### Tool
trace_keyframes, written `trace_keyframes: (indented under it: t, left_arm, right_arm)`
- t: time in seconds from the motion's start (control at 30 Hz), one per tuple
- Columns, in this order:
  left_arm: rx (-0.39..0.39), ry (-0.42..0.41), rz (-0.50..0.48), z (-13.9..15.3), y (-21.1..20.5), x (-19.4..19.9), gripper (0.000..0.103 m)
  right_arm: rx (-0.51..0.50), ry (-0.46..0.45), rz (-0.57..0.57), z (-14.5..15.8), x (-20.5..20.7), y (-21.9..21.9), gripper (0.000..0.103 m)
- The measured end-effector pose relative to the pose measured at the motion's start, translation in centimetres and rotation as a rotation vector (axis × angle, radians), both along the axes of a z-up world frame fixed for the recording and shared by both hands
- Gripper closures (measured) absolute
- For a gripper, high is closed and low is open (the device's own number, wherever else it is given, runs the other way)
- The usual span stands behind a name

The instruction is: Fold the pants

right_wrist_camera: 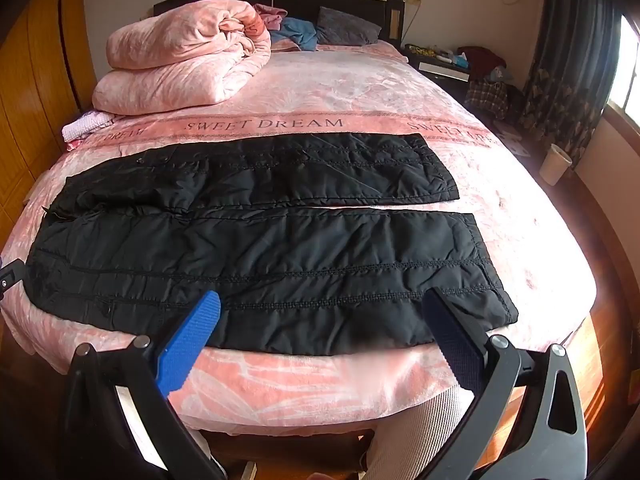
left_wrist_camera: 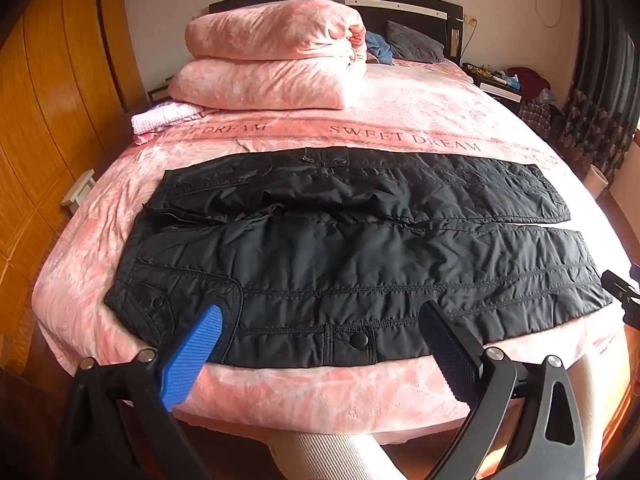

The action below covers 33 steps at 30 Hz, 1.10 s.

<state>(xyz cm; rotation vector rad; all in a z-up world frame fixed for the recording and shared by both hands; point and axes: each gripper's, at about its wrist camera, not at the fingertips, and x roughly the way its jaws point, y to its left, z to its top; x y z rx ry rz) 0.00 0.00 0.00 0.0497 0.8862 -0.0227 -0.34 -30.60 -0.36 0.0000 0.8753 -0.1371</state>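
Note:
Black quilted pants (left_wrist_camera: 352, 248) lie spread flat across the pink bed, waist to the left, both legs running right, side by side with a narrow gap between them. My left gripper (left_wrist_camera: 324, 320) is open and empty, held above the near edge of the pants by the waist and snap pocket. My right gripper (right_wrist_camera: 324, 316) is open and empty above the near leg (right_wrist_camera: 280, 264), close to its cuff. The tip of the right gripper shows at the right edge of the left wrist view (left_wrist_camera: 624, 292).
The pink bed cover (right_wrist_camera: 360, 88) reads "SWEET DREAM". A folded pink duvet (left_wrist_camera: 272, 60) sits at the far left, a small pink cloth (left_wrist_camera: 164, 118) beside it. A nightstand (right_wrist_camera: 444, 64) and curtains (right_wrist_camera: 560, 60) stand on the right, wooden wardrobe doors (left_wrist_camera: 48, 120) on the left.

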Motion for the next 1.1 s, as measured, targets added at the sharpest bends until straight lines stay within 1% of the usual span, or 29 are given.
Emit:
trace_keyframes:
  t: [1.1]
  left_arm:
    - [0.004,0.006,0.0,-0.02,-0.01,0.02,0.004]
  right_arm:
    - [0.003,0.005,0.003,-0.34,-0.11,0.39,0.002]
